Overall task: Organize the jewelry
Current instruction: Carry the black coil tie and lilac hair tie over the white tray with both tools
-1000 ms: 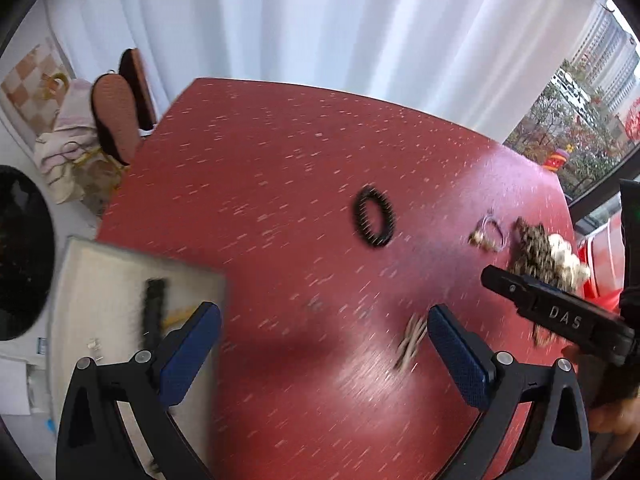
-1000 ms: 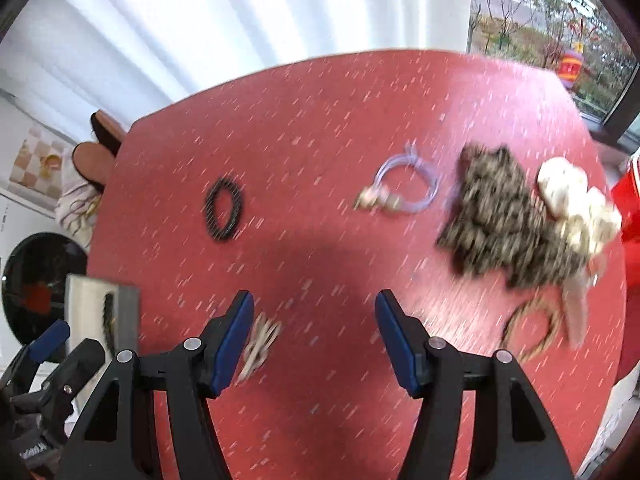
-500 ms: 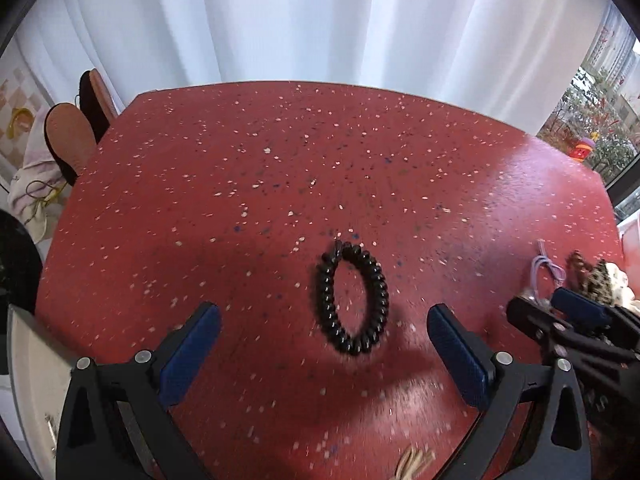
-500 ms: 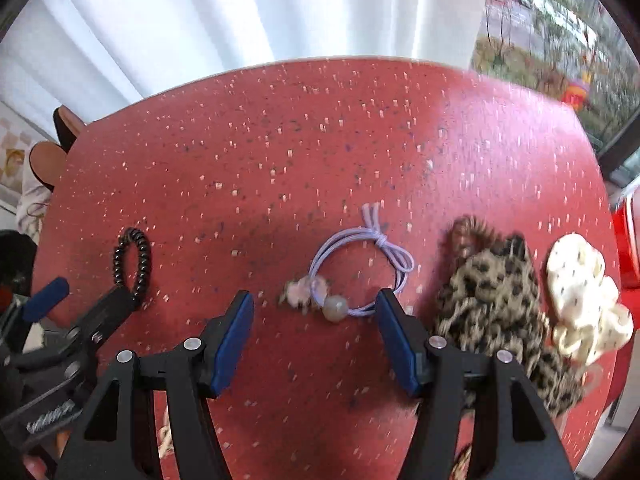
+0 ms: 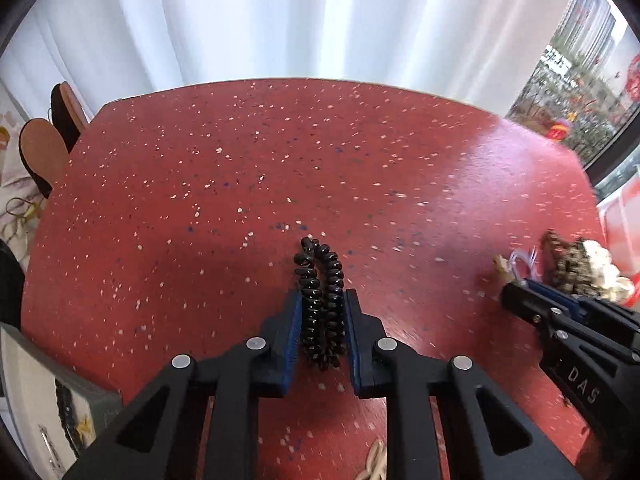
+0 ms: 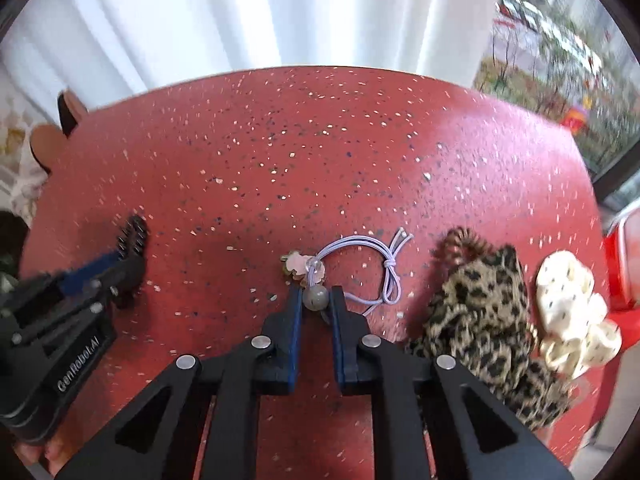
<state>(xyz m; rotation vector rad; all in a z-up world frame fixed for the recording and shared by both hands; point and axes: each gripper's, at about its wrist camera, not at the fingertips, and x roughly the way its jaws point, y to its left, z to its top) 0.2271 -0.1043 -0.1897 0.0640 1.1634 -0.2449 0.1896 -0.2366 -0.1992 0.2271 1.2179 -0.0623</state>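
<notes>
Spiral hair tie [image 5: 320,304]: on the counter [image 5: 280,168], between the pads of the left tool [image 5: 322,308].
Beaded hair tie [image 6: 352,268]: right of the spiral one, its bead between the pads of the right tool [image 6: 316,304].
Patterned scrunchie [image 6: 484,320]: right of the beaded tie.
Spotted scrunchie [image 6: 572,312]: rightmost, touching the patterned one.
Tray [image 5: 28,392]: at the counter's left near corner.

Red speckled table [image 6: 320,152] with lilac hair tie [image 6: 368,268], leopard scrunchie [image 6: 488,320], black coil tie [image 5: 322,304].

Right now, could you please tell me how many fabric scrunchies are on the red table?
2, both at the table's right edge: a leopard-print fabric scrunchie and, beside it, a cream dotted fabric scrunchie. More may hide underneath.
</notes>
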